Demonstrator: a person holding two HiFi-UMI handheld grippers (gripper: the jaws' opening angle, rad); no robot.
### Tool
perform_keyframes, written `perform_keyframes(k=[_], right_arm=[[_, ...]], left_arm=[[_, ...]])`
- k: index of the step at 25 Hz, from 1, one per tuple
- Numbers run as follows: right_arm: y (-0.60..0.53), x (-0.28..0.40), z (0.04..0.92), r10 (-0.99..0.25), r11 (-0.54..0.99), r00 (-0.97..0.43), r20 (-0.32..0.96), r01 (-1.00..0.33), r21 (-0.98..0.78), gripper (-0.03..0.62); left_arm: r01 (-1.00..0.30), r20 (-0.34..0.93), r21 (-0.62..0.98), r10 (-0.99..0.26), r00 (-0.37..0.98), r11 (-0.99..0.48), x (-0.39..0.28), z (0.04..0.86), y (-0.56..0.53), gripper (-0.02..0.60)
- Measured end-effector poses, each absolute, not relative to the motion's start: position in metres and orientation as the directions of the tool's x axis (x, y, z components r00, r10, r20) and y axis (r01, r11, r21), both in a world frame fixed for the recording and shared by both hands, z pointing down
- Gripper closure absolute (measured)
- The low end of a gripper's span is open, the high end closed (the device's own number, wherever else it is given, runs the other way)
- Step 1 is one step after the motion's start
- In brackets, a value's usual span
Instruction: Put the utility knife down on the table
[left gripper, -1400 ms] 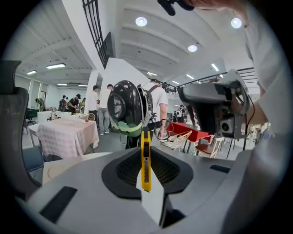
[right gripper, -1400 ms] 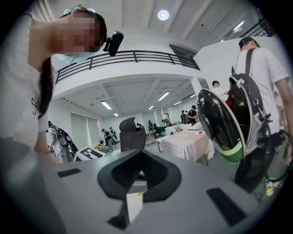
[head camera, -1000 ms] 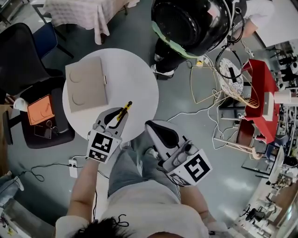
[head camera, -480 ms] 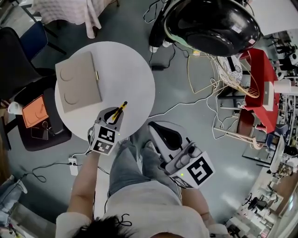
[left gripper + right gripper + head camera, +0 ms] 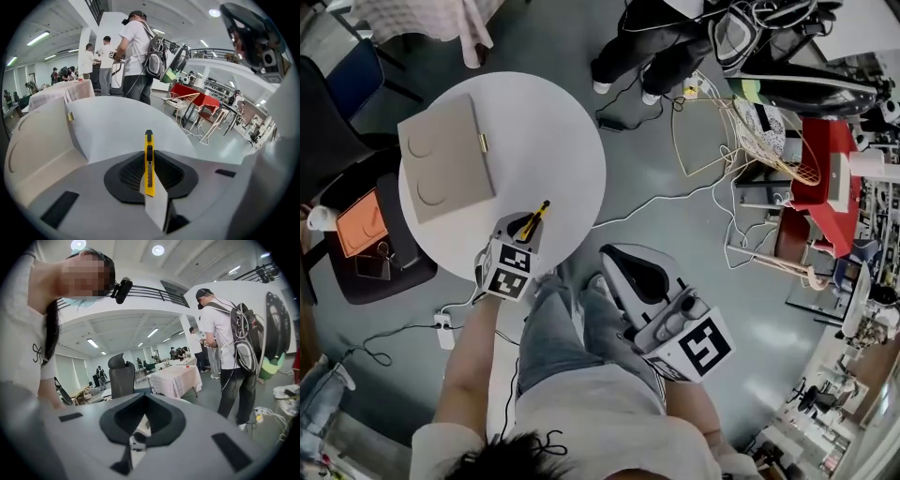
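- Left gripper view: the left gripper [image 5: 149, 180] has its jaws clamped on the yellow utility knife [image 5: 149, 159], whose blade end points to 12 o'clock.
- Head view: the knife is over the round white table [image 5: 567, 131], near its 6 o'clock edge; I cannot tell whether they touch.
- A tan case [image 5: 445, 159] lies on the table, at 10 o'clock from the knife, well apart.
- Right gripper [image 5: 140, 425]: jaws pressed together, holding nothing, off the table at 4 o'clock from the left one.

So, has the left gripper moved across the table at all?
No; the left gripper keeps the knife over the table's near edge, equally far from the box.
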State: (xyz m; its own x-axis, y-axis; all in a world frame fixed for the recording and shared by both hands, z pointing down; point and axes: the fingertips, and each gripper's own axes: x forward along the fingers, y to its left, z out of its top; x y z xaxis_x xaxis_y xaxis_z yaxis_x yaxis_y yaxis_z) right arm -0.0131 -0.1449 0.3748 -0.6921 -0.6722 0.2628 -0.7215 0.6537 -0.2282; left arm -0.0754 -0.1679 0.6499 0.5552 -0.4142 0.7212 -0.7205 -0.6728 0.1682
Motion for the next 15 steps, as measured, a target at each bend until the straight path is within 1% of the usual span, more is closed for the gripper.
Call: perform_keyframes(k=[9,12,15], right_arm=[[-0.136,-0.007,0.377,-0.676,0.648,-0.686,0.269,-0.728,-0.225,0.586],[-0.134,-0.007,0.376,-0.676,0.649,-0.686,0.268,-0.727,-0.223,0.586],[-0.132,-0.009,0.376,-0.674,0.654,-0.688,0.268,-0.725,-0.216,0.586]], left_arm=[[-0.720,0.771,0.091,-0.409,0.488,-0.687,-0.076,0.664,-0.165,0.514],[-0.706,0.769,0.080,-0.407,0.493,-0.704,-0.075,0.665,-0.163,0.514],[-0.705,0.756,0.120,-0.395,0.521,-0.699,-0.076,0.665,-0.162,0.512]])
